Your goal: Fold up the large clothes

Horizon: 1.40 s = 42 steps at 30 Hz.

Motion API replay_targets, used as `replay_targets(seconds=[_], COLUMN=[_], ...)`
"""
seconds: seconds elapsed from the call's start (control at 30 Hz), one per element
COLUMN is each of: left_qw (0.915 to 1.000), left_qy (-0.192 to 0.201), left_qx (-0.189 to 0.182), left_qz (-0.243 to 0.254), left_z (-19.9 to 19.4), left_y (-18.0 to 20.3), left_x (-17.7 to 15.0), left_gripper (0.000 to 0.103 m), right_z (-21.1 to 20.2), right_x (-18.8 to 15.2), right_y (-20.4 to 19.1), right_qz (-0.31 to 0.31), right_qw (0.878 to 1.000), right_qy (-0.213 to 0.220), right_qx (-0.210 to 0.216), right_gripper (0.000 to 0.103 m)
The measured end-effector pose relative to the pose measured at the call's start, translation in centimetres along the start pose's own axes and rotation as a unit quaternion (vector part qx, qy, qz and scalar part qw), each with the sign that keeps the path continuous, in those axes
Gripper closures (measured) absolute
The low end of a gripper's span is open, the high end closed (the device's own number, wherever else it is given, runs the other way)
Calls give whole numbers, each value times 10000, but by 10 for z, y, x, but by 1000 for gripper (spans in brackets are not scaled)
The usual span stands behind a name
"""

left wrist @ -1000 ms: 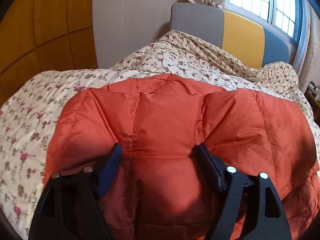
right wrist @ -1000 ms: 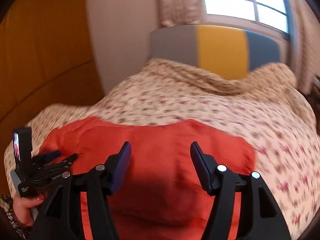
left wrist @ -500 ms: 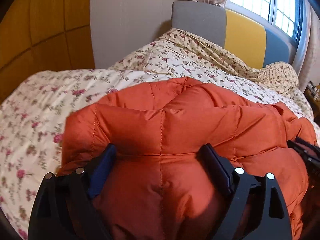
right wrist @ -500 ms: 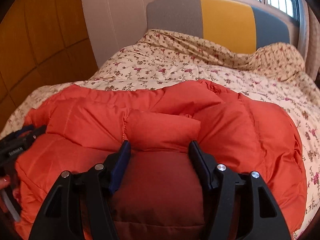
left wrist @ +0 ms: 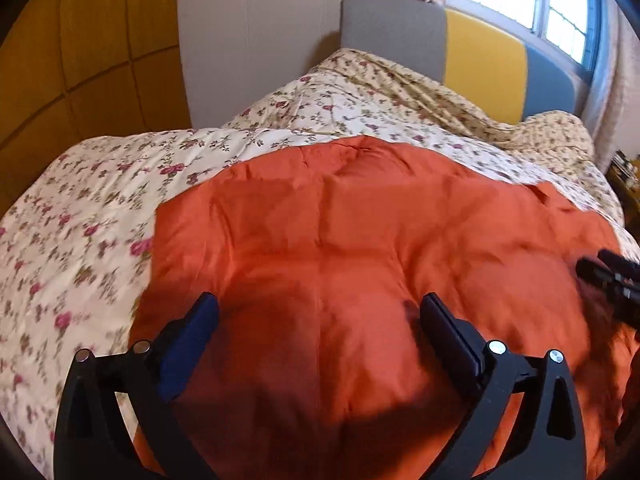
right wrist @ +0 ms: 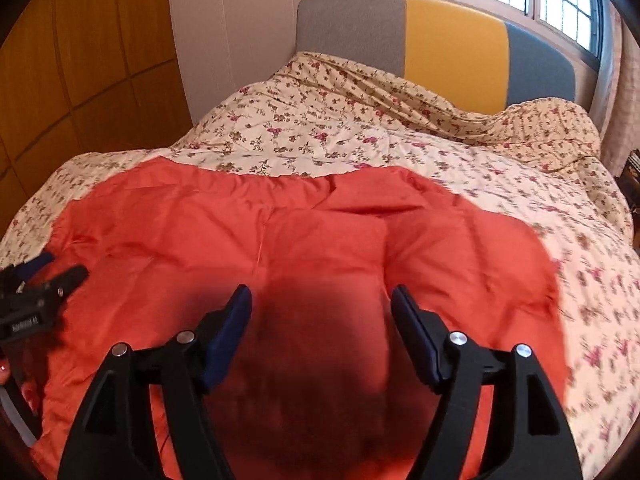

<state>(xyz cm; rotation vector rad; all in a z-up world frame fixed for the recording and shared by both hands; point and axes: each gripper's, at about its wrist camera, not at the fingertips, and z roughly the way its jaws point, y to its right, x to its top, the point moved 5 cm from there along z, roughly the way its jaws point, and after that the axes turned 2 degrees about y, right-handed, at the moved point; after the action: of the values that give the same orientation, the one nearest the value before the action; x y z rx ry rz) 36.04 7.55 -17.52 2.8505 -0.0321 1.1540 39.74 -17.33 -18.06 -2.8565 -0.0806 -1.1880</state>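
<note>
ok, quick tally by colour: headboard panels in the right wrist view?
Grey panel: 1
Yellow panel: 1
Blue panel: 1
Total: 3

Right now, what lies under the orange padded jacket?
The floral quilt shows around the orange padded jacket on three sides, so the jacket rests on it. Anything directly beneath the jacket is covered.

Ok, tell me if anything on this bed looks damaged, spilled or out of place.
Nothing stands out. The orange puffer jacket lies spread on the floral quilt, no tears or stains visible. The quilt is rumpled near the headboard, which is ordinary. Both hand-held grippers are open over the jacket.
</note>
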Motion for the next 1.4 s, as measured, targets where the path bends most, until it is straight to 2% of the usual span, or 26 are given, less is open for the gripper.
replay_targets(seconds=[0.2,0.4,0.5,0.6,0.87,0.93,1.07,1.27,1.4], left_qw=[9998,9996,9995,9990,9985,9987,9992,9986,9980], left_qy=[52,-147,2,-8,113,138,108,14,-92], left_qx=[-189,-99,59,172,175,183,126,-107,-240], left_qz=[-47,-204,-317,-422,-508,-449,-370,-524,-581], left_z=[-48,-77,-98,-111,-151,-160,-175,-188,-190], left_y=[-7,-20,-33,-44,-63,-64,-67,-70,-71], left_x=[-33,-78,-97,-116,-166,-176,-192,-210,-220], left_gripper=[3,3,3,3,3,3,17,17,17], right_z=[-62,-106,-129,-151,-210,-221,-242,-260,-260], right_x=[-29,-65,-83,-102,-161,-173,-206,-249,-265], right_y=[-1,18,31,42,88,99,118,125,124], right_qz=[-173,-100,-48,36,519,613,886,1248,1356], right_qw=[9998,9997,9995,9994,9977,9968,9939,9890,9870], right_qy=[-6,-87,-75,-74,-121,-157,-326,-579,-751], right_qx=[-75,-200,-304,-327,-415,-490,-564,-538,-431], right_gripper=[32,33,33,34,42,44,48,49,56])
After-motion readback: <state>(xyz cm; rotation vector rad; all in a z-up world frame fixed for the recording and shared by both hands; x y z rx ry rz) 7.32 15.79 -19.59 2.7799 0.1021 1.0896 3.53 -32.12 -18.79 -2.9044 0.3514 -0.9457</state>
